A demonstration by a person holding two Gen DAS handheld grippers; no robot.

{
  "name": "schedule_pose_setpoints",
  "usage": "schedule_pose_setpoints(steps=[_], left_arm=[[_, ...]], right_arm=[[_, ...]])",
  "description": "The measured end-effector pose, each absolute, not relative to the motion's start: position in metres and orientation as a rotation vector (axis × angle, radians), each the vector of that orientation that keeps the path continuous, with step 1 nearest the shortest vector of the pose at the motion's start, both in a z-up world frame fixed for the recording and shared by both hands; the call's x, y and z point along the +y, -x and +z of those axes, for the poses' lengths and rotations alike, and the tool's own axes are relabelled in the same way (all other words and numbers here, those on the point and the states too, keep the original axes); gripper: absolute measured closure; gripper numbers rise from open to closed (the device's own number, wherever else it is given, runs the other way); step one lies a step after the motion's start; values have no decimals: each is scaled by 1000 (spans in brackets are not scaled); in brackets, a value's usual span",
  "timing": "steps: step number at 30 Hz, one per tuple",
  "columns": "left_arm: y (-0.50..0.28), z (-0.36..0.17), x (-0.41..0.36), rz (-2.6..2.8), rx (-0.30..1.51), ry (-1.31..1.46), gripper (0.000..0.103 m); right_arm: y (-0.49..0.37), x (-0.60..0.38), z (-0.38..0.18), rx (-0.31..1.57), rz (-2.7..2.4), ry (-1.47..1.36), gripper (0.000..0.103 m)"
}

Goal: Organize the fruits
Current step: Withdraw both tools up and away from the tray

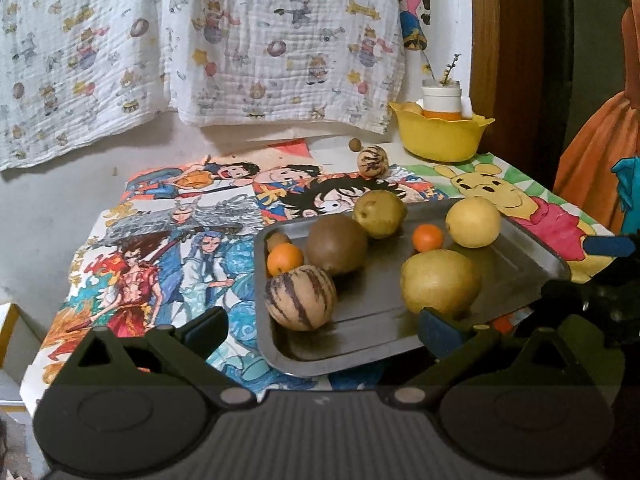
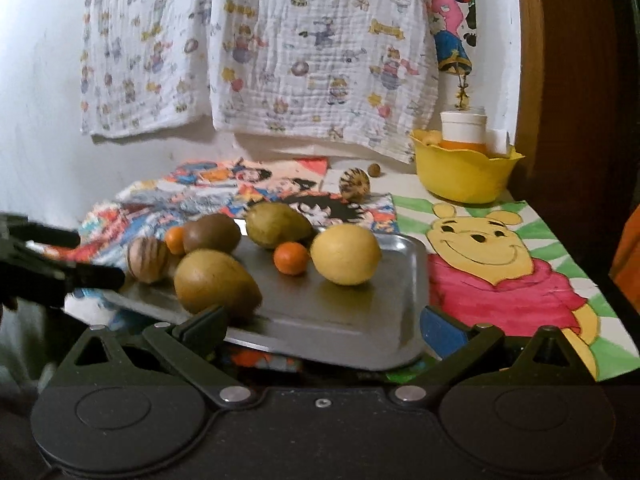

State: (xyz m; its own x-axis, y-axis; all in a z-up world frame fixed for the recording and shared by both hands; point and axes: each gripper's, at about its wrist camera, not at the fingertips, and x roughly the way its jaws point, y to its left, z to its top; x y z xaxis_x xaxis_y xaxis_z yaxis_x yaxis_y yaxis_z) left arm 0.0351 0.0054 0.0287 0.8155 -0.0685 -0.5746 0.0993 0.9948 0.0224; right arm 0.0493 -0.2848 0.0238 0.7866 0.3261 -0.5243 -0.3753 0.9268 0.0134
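A metal tray (image 1: 516, 264) (image 2: 340, 312) lies on the cartoon-covered table and holds several fruits. Among them are a striped melon (image 1: 300, 298) (image 2: 147, 258), a brown round fruit (image 1: 337, 244) (image 2: 211, 233), two small oranges (image 1: 285, 259) (image 1: 428, 238), a large pear (image 1: 440, 282) (image 2: 214, 282), a yellow pear (image 1: 473, 222) (image 2: 345, 254) and a greenish pear (image 1: 379, 214) (image 2: 276, 224). Another striped fruit (image 1: 372, 161) (image 2: 354, 184) and a small brown nut (image 1: 354, 144) (image 2: 374, 169) sit off the tray, further back. My left gripper (image 1: 324, 330) is open at the tray's near edge. My right gripper (image 2: 324, 330) is open at the tray's near right corner.
A yellow bowl (image 1: 440, 136) (image 2: 464, 172) with a white-lidded jar (image 1: 441, 98) stands at the back right corner. A patterned cloth (image 1: 240, 40) hangs on the wall behind. The table ends at the right past the bear drawing (image 2: 488, 252). An orange garment (image 1: 596, 160) hangs at the right.
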Motion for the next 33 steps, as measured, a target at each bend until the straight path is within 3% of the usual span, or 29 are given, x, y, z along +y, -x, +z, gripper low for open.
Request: schedule_pose_setpoints(steps=[18,33], left_arm=[[-61,46,40,-57,625,26,0],[-127,54,90,6,690,75,0]], right_arm=[[-76,-286,30,630,281,95,1],[-134,-274,37,762,234,224,1]])
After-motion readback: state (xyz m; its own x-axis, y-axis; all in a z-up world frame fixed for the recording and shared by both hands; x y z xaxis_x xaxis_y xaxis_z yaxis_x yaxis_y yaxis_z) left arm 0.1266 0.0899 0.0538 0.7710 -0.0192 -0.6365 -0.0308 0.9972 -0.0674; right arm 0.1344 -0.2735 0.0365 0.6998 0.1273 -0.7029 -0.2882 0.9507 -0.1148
